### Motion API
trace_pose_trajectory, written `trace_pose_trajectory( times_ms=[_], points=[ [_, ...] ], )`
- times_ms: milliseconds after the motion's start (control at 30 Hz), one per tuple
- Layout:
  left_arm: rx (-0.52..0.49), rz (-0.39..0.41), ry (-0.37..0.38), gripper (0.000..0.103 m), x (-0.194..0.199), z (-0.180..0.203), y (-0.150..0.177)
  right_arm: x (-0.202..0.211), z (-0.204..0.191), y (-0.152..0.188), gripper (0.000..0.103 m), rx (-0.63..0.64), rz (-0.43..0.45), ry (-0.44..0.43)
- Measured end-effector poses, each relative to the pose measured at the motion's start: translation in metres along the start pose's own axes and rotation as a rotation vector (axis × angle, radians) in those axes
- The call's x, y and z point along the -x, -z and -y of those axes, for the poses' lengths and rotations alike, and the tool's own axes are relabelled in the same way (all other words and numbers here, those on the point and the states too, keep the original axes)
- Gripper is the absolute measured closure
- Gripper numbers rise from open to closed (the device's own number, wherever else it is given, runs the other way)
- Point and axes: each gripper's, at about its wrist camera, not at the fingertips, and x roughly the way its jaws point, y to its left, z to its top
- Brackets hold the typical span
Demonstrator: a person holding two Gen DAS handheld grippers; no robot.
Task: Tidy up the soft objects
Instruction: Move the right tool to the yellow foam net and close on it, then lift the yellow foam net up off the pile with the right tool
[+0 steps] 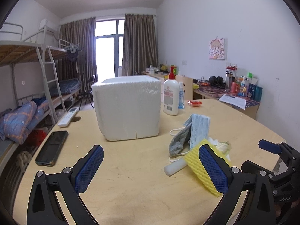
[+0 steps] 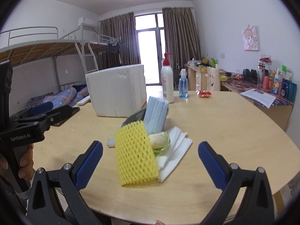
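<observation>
Lying flat at the table's [image 1: 131,183] left edge, a glossy black phone [image 1: 51,148] sits near a white remote [image 1: 68,116] with rows of small buttons. Both grippers hang above the pale wood, grasping nothing: the left gripper [image 1: 151,168] has its jaws spread wide, its ribbed blue pads [image 1: 88,170] bare, and its black body reads "GenRobot.AI" in the right wrist view. Behind stands a white foam box [image 1: 129,108], blocky, open-topped, with a pebbled skin and a short crack at its lower edge. Right of it, a white pump bottle [image 1: 171,95] with a red nozzle carries a red-printed label and a barcode too small to read, with a clear blue spray bottle [image 2: 183,86] beside it. The soft things lie heaped together: a grey rag [image 1: 177,140], a stack of pleated blue masks [image 2: 155,116], a yellow foam net sleeve [image 2: 136,155] with diamond holes, a white foam stick [image 1: 175,166] and folded white tissue [image 2: 174,150]. The right gripper [image 2: 150,165], jaws equally wide, frames this heap without touching it.
</observation>
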Motion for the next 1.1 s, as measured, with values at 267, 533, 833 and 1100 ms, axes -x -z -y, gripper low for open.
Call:
trace_pose_trajectory(
  times_ms=[267,533,833,1100],
  points=[
    [0.029,-0.077,0.012,0.001,-0.025,-0.008,0.011,-0.019,-0.007,0.004,0.000,0.013,-0.058,-0.015],
    [0.054,-0.123,0.020,0.001,-0.031,-0.015,0.020,-0.031,-0.015,0.003,0.001,0.041,-0.097,-0.045],
    [0.069,-0.135,0.020,0.001,-0.031,-0.019,0.023,-0.047,-0.026,0.007,0.025,0.071,-0.167,-0.066],
    [0.058,-0.154,0.032,0.001,-0.037,-0.018,0.025,-0.053,-0.027,0.009,0.061,0.097,-0.200,-0.052]
  ],
)
